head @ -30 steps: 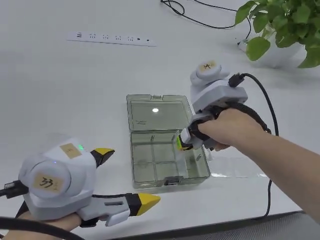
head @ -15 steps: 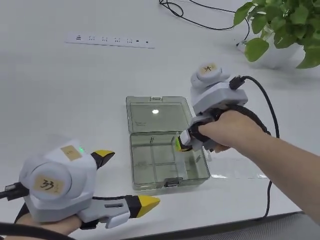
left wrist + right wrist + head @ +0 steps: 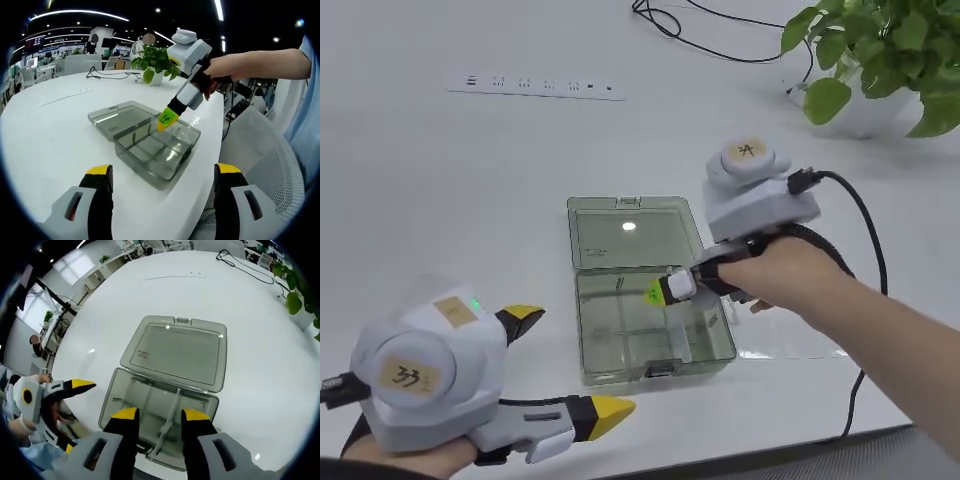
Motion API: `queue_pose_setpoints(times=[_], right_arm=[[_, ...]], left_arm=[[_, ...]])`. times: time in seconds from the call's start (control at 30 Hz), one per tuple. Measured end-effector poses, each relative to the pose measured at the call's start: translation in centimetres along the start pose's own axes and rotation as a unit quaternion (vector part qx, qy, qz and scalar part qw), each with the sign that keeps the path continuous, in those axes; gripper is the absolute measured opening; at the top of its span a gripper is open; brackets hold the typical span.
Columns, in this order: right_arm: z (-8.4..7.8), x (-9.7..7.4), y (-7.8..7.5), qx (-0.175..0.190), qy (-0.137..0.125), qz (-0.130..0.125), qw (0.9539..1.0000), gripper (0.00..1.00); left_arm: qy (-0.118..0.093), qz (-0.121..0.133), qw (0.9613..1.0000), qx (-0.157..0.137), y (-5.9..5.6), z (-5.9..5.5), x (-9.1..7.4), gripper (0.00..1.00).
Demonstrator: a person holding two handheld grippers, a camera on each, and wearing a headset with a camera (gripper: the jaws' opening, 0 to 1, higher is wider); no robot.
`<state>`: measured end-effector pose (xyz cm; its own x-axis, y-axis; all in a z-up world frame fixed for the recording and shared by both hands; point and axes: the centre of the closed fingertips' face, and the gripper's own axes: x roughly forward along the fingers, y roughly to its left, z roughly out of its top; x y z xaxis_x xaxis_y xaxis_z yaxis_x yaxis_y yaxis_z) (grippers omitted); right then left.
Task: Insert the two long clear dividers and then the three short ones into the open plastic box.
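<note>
Over smoky translucent rectangular plastic box (image 3: 583, 330), right gripper (image 3: 161, 415): jaws slightly parted, empty; left gripper (image 3: 570, 360) near-left, jaws spread wide, empty.

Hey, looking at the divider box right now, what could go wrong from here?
1. The open plastic box sits free. The left gripper hovers apart from it, so pressing a divider down may slide the box.
2. The right gripper hangs over a divider standing in the box and might knock it loose.
3. The spare clear dividers lie flat on the white table, so they are probably hard to see and pinch.
</note>
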<state>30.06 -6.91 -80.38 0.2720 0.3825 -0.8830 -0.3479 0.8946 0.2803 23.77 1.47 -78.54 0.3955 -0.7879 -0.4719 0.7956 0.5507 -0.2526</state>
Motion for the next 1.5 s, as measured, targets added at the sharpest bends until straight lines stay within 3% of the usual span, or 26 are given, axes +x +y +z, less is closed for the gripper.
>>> queue_pose_setpoints(times=[0.23, 0.33, 0.37, 0.43, 0.47, 0.53, 0.6, 0.63, 0.73, 0.97, 1.27, 1.43, 1.5], right_arm=[[0.6, -0.6, 0.2, -0.029, -0.037, 0.002, 0.9989, 0.6], [0.6, -0.9, 0.4, -0.048, -0.058, 0.007, 0.9971, 0.69], [0.9, -0.8, 0.7, -0.069, -0.072, 0.021, 0.9948, 0.73], [0.4, -0.8, 0.5, -0.074, -0.071, 0.012, 0.9947, 0.81], [0.7, -0.9, 0.5, -0.09, -0.087, 0.012, 0.992, 0.83], [0.4, -1.0, 0.7, -0.088, -0.091, 0.021, 0.9917, 0.87], [0.5, -1.0, 0.5, -0.078, -0.103, 0.022, 0.9914, 0.99], [0.5, -1.1, 0.6, -0.091, -0.111, 0.035, 0.989, 0.98], [0.1, -1.1, -0.3, -0.077, -0.112, 0.031, 0.9902, 1.0], [0.0, -1.7, -0.2, -0.06, -0.137, 0.048, 0.9876, 1.0], [-0.4, -2.5, -0.2, -0.049, -0.149, 0.049, 0.9863, 1.0], [-1.3, -3.2, -1.3, -0.046, -0.153, 0.039, 0.9864, 1.0], [-1.1, -3.7, -1.5, -0.041, -0.17, 0.044, 0.9836, 1.0]], left_arm=[[0.002, -0.001, 1.0, 0.003, 0.2, 0.2, 0.0, 0.84], [0.002, 0.0, 1.0, 0.005, 0.4, 0.2, -0.1, 0.84], [0.002, 0.0, 1.0, 0.005, 0.4, 0.3, -0.1, 0.84], [0.003, 0.0, 1.0, 0.006, 0.4, 0.2, -0.1, 0.84], [0.004, 0.001, 1.0, 0.007, 0.5, 0.2, -0.1, 0.84], [0.003, 0.001, 1.0, 0.006, 0.5, 0.2, -0.2, 0.84], [0.003, 0.002, 1.0, 0.006, 0.5, 0.2, -0.2, 0.84], [0.004, 0.001, 1.0, 0.006, 0.5, 0.1, -0.2, 0.85], [0.002, 0.003, 1.0, 0.004, 0.6, 0.2, -0.3, 0.85], [0.0, 0.005, 1.0, 0.0, 1.1, 0.3, -0.8, 0.84], [-0.005, 0.007, 1.0, -0.004, 1.9, 1.2, -1.6, 0.84], [-0.003, 0.012, 0.9999, 0.003, 2.2, 1.3, -1.6, 0.82], [-0.005, 0.014, 0.9999, 0.003, 2.2, 1.5, -1.6, 0.83]])
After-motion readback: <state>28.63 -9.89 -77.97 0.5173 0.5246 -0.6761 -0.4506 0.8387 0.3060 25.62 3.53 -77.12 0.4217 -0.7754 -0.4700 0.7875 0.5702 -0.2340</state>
